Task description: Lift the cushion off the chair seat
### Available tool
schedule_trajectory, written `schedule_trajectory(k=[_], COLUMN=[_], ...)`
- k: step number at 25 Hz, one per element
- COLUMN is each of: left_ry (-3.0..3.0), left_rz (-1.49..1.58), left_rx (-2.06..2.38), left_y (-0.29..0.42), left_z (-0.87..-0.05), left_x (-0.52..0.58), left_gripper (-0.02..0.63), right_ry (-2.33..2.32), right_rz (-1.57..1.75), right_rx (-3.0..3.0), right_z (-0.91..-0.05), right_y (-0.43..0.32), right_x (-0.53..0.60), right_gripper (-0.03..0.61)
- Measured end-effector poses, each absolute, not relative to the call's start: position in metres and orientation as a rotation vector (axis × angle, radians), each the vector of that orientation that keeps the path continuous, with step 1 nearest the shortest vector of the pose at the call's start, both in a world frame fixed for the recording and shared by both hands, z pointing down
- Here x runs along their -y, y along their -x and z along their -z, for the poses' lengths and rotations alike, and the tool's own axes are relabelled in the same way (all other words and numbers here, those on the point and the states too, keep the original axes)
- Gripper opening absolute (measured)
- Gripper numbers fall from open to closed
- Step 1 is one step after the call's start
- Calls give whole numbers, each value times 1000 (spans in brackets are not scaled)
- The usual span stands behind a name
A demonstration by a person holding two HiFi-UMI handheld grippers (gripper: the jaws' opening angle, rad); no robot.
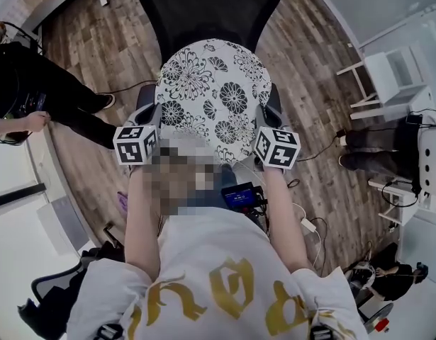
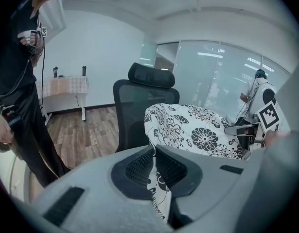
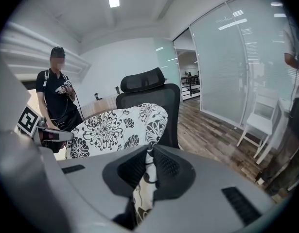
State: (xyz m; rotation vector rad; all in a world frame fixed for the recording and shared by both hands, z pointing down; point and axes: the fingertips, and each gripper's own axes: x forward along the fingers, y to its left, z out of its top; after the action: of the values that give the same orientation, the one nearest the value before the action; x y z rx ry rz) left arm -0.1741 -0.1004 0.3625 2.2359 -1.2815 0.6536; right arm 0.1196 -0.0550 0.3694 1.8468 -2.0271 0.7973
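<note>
The left gripper (image 2: 153,152) pinches the flowery cushion (image 1: 214,98) tight at its 9 o'clock edge, and the right gripper (image 3: 149,152) pinches its 3 o'clock edge. The cushion is held between them, with the black chair (image 1: 203,9) at 12 o'clock.

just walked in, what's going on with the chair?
A person holds tongs in each hand. The left tongs and right tongs are each shut on an opposite edge of the floral cushion, holding it up in front of the black chair. Whether the cushion is fully clear of the chair can't be seen from here. A bystander stands off to the left.
</note>
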Motion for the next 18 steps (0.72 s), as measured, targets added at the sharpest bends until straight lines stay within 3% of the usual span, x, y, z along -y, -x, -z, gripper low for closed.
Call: schedule_trajectory(k=[18], left_ry=[-2227], left_rz=[-595], left_rx=[1270], left_y=[175], left_z=[-359], left_x=[100], left_gripper=[17], right_ry=[-1862], right_rz=[-809], right_rx=[1995], right_z=[-368], right_y=[-122], right_x=[52], right_gripper=[28])
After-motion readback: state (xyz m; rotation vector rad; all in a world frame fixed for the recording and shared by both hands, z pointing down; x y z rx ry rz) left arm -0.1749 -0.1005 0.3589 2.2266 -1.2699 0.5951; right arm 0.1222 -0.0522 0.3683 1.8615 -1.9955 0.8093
